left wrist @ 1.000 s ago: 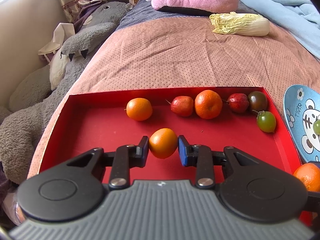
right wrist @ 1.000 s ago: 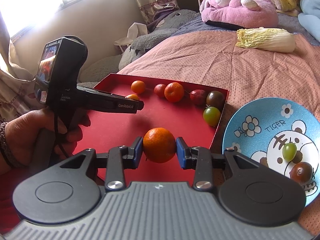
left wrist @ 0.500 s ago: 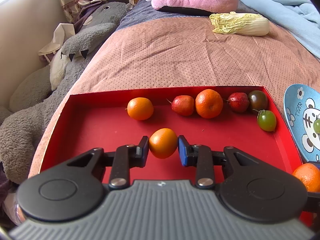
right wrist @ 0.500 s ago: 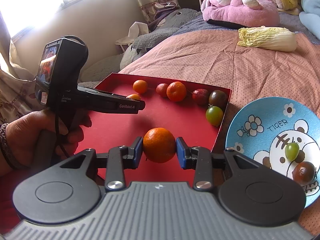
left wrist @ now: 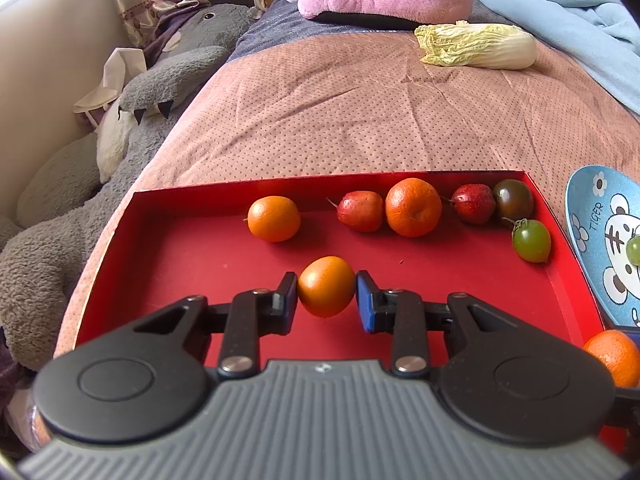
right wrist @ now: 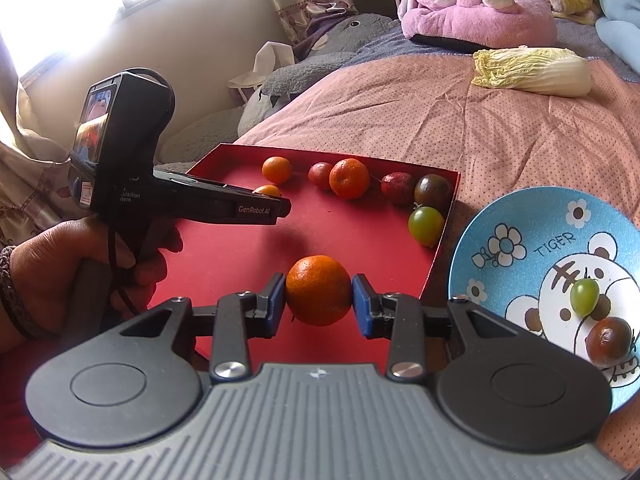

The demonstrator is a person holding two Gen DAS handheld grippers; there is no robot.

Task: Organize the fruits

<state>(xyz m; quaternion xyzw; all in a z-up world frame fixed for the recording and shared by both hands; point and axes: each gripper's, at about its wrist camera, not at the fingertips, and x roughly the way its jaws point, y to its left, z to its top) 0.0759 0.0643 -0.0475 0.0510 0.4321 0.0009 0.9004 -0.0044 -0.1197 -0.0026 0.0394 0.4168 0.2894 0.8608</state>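
Both tongs are busy. The left tongs [left wrist: 327, 298] are closed on a small orange kumquat [left wrist: 326, 286], smooth and a little oval, which is held above the floor of the red tray [left wrist: 192, 256], near the middle of it. The right tongs [right wrist: 319, 300] are closed on a mandarin [right wrist: 319, 290], rounder and with a dimpled skin, held over the tray's near right part, close to its right wall. The tray is a shallow cardboard box with low walls, and it lies on the pink dotted bedspread [left wrist: 360, 112]. Along its far wall there is a loose row: another kumquat [left wrist: 273, 218], a red fruit [left wrist: 360, 211], a second mandarin [left wrist: 413, 207], another red fruit [left wrist: 473, 203], a dark tomato [left wrist: 513, 198], and in front of that a green tomato [left wrist: 531, 241]. The relation that matters, in my judgement, is this: the row lies straight ahead of both tongs, and the free kumquat is ahead and slightly left of the left tongs, so the left hand is the nearer one to put its fruit beside it. The second mandarin lies ahead of the right tongs, almost on their line. The blue tiger plate [right wrist: 520, 216] lies just to the right of the tray on the bed, glossy and shallow, and it carries a green grape [right wrist: 584, 297] and a dark tomato [right wrist: 609, 341]. Round fruits may roll on the flat cardboard, so a low release seems wise.
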